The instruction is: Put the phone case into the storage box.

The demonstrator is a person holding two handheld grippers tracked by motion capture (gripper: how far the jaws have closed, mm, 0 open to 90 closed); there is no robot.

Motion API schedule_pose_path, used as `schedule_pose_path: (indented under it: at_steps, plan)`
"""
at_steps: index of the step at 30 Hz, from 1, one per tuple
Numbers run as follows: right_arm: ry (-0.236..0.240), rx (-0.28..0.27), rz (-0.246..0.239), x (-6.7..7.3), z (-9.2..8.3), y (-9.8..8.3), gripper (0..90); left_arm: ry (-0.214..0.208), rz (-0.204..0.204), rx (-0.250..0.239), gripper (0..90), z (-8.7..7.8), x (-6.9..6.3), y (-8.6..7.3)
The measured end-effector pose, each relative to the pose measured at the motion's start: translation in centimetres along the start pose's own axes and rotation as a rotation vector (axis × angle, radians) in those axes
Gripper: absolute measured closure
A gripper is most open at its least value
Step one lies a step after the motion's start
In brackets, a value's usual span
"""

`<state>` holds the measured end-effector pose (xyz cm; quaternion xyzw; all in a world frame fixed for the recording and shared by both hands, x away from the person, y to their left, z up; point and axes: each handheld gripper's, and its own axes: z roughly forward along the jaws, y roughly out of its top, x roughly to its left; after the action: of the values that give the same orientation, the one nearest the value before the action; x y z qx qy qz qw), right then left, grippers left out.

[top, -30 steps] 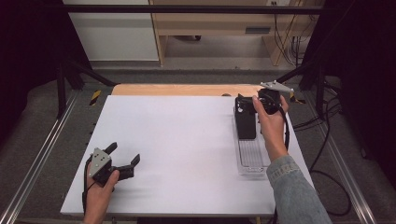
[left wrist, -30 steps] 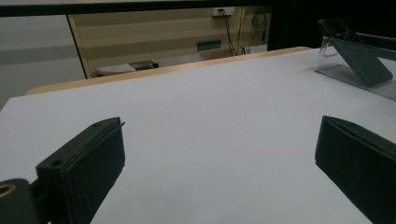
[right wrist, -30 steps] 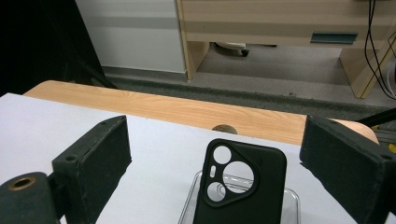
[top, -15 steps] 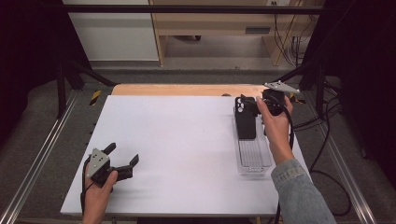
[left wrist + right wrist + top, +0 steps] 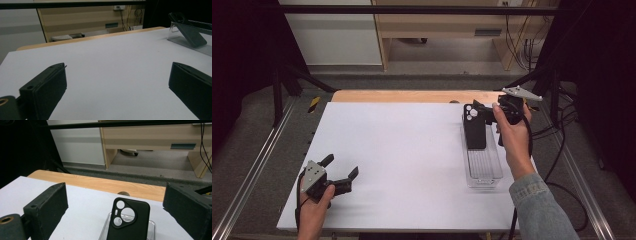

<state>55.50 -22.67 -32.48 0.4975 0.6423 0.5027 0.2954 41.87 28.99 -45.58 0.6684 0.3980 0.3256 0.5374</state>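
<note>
A black phone case is being propped in the far end of a clear tray, its camera-cutout end raised and its long axis running along the tray's length. The right gripper is being held just beyond the tray's far end, jaws spread wide, with the case lying between and just ahead of them. The left gripper is being rested well apart from the tray, across the white table, jaws likewise spread and empty. The right hand is judged far nearer for a grasp.

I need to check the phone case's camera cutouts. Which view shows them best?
The right gripper view: the phone case faces it, cutouts plain. The high view shows it small, leaning in the clear tray; the left gripper view shows it edge-on.
</note>
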Motion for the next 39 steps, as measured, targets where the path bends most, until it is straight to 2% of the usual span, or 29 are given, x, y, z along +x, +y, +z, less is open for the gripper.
schedule_pose_path:
  at_steps: [22, 30, 39]
  plan:
    - [0.04, -0.046, 0.008, 0.0, -2.4, 0.6, 4.0, -0.016, 0.004, -0.001, 1.5, -1.2, -0.6, 0.0]
    - [0.037, -0.063, 0.006, 0.0, -3.1, 0.7, 3.9, -0.011, -0.012, -0.012, 1.5, -1.9, -0.3, -0.1]
    - [0.029, -0.085, -0.006, -0.3, -3.8, 1.0, 3.9, -0.016, -0.009, -0.011, 1.5, -2.0, -0.3, -0.1]
